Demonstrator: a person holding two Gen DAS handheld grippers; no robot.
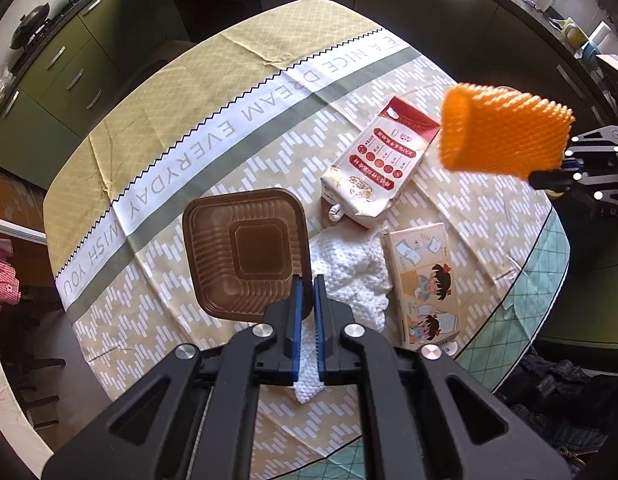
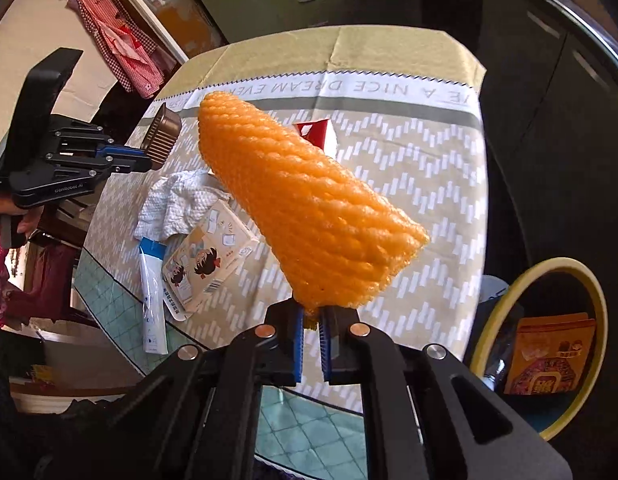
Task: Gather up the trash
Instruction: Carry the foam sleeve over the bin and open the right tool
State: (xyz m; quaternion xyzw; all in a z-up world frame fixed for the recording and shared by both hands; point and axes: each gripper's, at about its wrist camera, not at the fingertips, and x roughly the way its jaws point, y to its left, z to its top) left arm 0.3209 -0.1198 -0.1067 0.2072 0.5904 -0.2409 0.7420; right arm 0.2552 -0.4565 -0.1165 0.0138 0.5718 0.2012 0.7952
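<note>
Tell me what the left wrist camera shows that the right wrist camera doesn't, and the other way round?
Only the left wrist view shows the inside of the brown tray, held in the left tongs, and the whole milk carton.

Only the right wrist view shows the yellow-rimmed bin beside the table, with an orange packet inside, and a white tube.

Both show the orange foam net in the right tongs, the white cloth, the cartoon box and the patterned tablecloth.
</note>
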